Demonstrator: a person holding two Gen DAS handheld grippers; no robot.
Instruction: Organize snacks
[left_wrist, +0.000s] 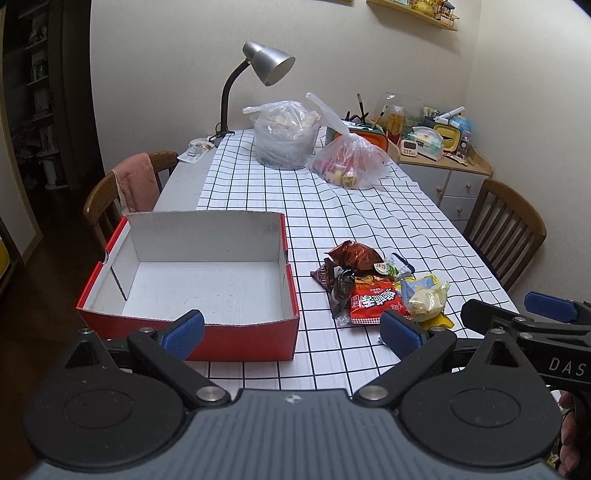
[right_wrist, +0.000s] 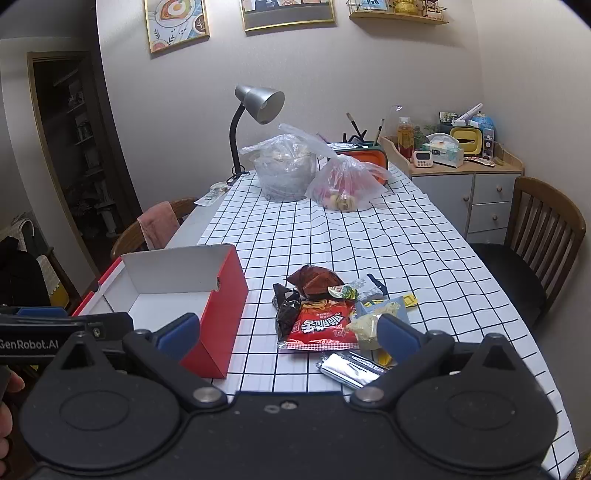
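A red cardboard box (left_wrist: 221, 339) (right_wrist: 221, 295) with a white, empty inside stands at the table's near left. To its right lies a pile of snacks: a red noodle packet (left_wrist: 373, 301) (right_wrist: 321, 326), a brown foil bag (left_wrist: 354, 254) (right_wrist: 314, 278), dark wrappers, a yellow-white packet (left_wrist: 428, 301) (right_wrist: 365, 326) and a silver bar (right_wrist: 351, 367). My left gripper (left_wrist: 291, 332) hangs open before the box's front wall. My right gripper (right_wrist: 288, 334) is open too, just short of the pile; it also shows at the right edge of the left wrist view, its fingers (left_wrist: 550, 306) held apart.
The checked tablecloth (left_wrist: 369, 206) (right_wrist: 351, 236) covers the table. Two clear plastic bags (left_wrist: 284, 136) (left_wrist: 351, 158) and a silver desk lamp (left_wrist: 266, 66) stand at the far end. Wooden chairs (left_wrist: 506, 229) (left_wrist: 122, 188) flank the table. A cluttered cabinet (right_wrist: 461, 173) sits at back right.
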